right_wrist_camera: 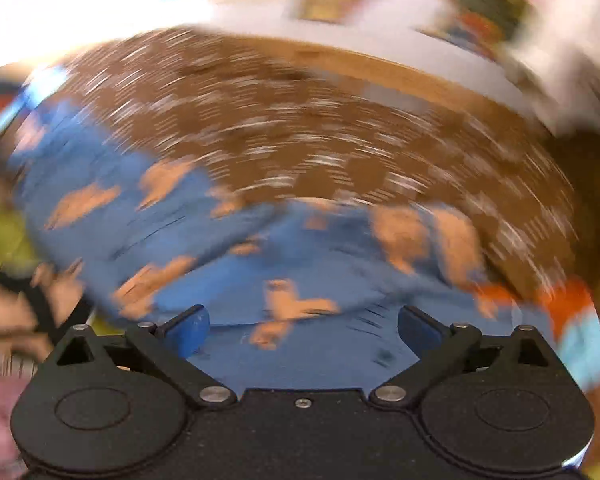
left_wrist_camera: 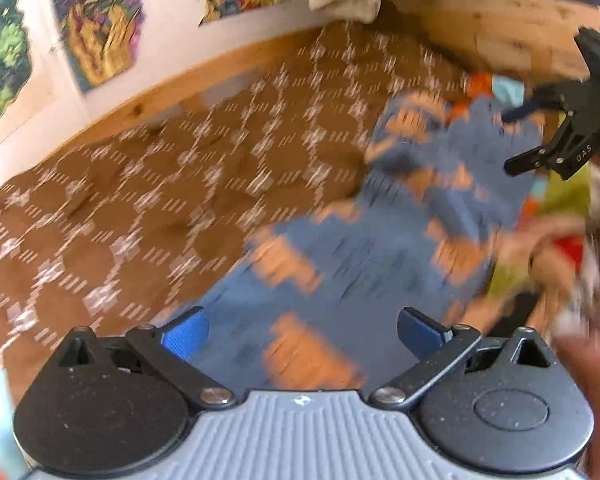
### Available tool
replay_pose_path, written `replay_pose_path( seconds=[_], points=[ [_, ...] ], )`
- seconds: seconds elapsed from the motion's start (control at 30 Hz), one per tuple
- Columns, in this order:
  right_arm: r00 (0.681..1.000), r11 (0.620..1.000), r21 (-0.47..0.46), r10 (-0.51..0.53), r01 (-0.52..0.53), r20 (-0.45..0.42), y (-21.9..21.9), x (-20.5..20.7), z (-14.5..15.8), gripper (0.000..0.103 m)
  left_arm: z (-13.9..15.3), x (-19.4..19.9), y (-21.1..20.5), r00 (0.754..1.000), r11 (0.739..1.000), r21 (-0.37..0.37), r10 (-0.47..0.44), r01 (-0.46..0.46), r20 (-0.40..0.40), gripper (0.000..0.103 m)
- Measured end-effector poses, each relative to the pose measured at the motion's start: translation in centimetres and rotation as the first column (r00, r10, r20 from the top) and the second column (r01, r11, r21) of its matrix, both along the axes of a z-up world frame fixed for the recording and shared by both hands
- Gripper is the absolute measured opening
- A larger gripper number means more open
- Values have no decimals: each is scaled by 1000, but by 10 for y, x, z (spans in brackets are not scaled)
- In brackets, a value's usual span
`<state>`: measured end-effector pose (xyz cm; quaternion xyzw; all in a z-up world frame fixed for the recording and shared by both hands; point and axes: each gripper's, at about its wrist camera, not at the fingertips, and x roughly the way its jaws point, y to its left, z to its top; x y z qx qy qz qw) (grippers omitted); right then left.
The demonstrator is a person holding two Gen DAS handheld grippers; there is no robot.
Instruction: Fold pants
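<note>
Standing wide apart with nothing pinched, the left gripper (left_wrist_camera: 303,334) and right gripper (right_wrist_camera: 304,330) both hang over the blue pants (left_wrist_camera: 380,256) with orange patches. Pants lie rumpled on the brown patterned bedspread (left_wrist_camera: 148,184). Beyond, posters (left_wrist_camera: 96,20) on the wall; both views blurred.

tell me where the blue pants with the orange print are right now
The blue pants lie on the brown patterned bedspread, right of centre in the left wrist view, just ahead of the open left gripper.
</note>
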<state>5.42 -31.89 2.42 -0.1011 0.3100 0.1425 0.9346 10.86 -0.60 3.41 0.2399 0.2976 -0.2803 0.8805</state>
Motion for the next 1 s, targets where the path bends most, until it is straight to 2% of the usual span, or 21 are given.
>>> replay_pose_path(
  seconds=[0.07, 0.17, 0.23, 0.27, 0.33, 0.4, 0.53, 0.57, 0.63, 0.73, 0.83, 1.0],
  points=[
    [996, 991, 98, -93, 94, -16, -26, 7, 4, 102, -8, 3, -37, 1000, 999, -18, -26, 26, 13, 103],
    [984, 959, 224, -166, 176, -60, -62, 17, 7, 102, -18, 0, -79, 998, 997, -46, -57, 59, 28, 102],
    [975, 931, 290, -202, 221, -94, -80, 22, 6, 102, -27, -6, -101, 995, 994, -45, -96, 97, 27, 94],
    [972, 919, 320, -208, 232, -107, -87, 22, 6, 101, -31, -9, -111, 993, 993, -28, -113, 114, 35, 92],
    [968, 901, 355, -218, 248, -123, -97, 22, 5, 99, -42, -16, -124, 988, 989, 14, -146, 146, 52, 81],
    [965, 893, 367, -226, 260, -134, -102, 20, 4, 96, -50, -23, -130, 983, 984, 51, -176, 173, 57, 70],
    [962, 884, 383, -226, 268, -152, -106, 20, -2, 83, -62, -33, -139, 968, 965, 107, -245, 238, 50, 49],
    [962, 880, 392, -223, 268, -158, -105, 21, -3, 79, -64, -34, -140, 967, 963, 112, -252, 246, 46, 44],
    [962, 871, 414, -212, 265, -171, -103, 25, -6, 74, -68, -33, -143, 966, 960, 125, -257, 252, 31, 26],
    [958, 850, 450, -199, 273, -206, -99, 39, -10, 69, -70, -34, -145, 968, 960, 133, -251, 246, 24, 12],
    [945, 821, 486, -184, 300, -272, -94, 56, -19, 60, -67, -31, -142, 974, 969, 105, -226, 224, 6, 5],
    [917, 756, 553, -158, 351, -367, -89, 82, -37, 54, -54, -25, -134, 987, 988, 21, -154, 155, -34, 3]
  ],
)
